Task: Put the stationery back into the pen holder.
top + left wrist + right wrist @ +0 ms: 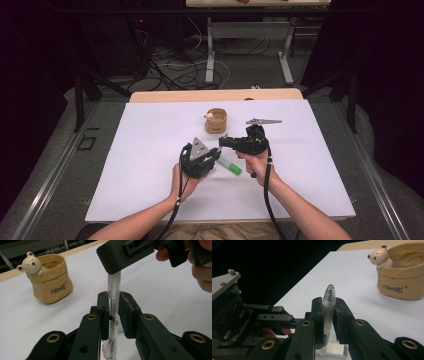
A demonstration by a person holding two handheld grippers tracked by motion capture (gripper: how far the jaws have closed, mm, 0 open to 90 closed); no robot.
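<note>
A clear pen [113, 283] stands upright between my two grippers. My left gripper [114, 301] is shut on its transparent barrel. My right gripper [329, 303] is shut on the pen's white front section, and the clear tip with its spring [329, 292] sticks out above the pads. In the high view both grippers meet over the middle of the white sheet, the left gripper [214, 156] just below and left of the right gripper [224, 142]. A green cap [229, 166] lies on the sheet below them, between the hands.
A tan bag-shaped pot with a small bear figure [216, 120] stands behind the grippers, also close by as the pot [51, 280] in the left gripper view. The white sheet [140, 150] covers the table. Cables and table legs lie beyond the far edge.
</note>
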